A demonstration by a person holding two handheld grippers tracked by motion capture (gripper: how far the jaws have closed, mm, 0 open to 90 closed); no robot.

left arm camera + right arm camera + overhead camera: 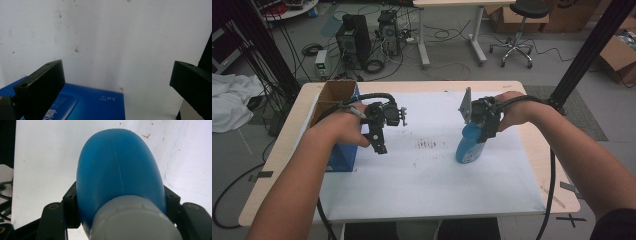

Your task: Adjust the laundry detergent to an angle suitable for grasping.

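A blue bottle (468, 147) with a white cap (135, 220) stands on the white sheet (432, 180) right of centre. My right gripper (484, 131) comes down on its upper part. In the right gripper view the black jaws press both sides of the blue bottle (117, 170), so my right gripper (121, 197) is shut on it. My left gripper (379, 145) hangs at the left, beside a blue box (343, 157). In the left gripper view its jaws stand wide apart with nothing between them, and my left gripper (117, 75) is above the blue box (100, 105) and the sheet.
The blue box has its brown flaps (334, 95) open at the table's (287, 150) far left. Dark smudges (427, 145) mark the sheet's middle. Beyond the table are computer towers (354, 37), cables, a stool (517, 30) and cardboard boxes.
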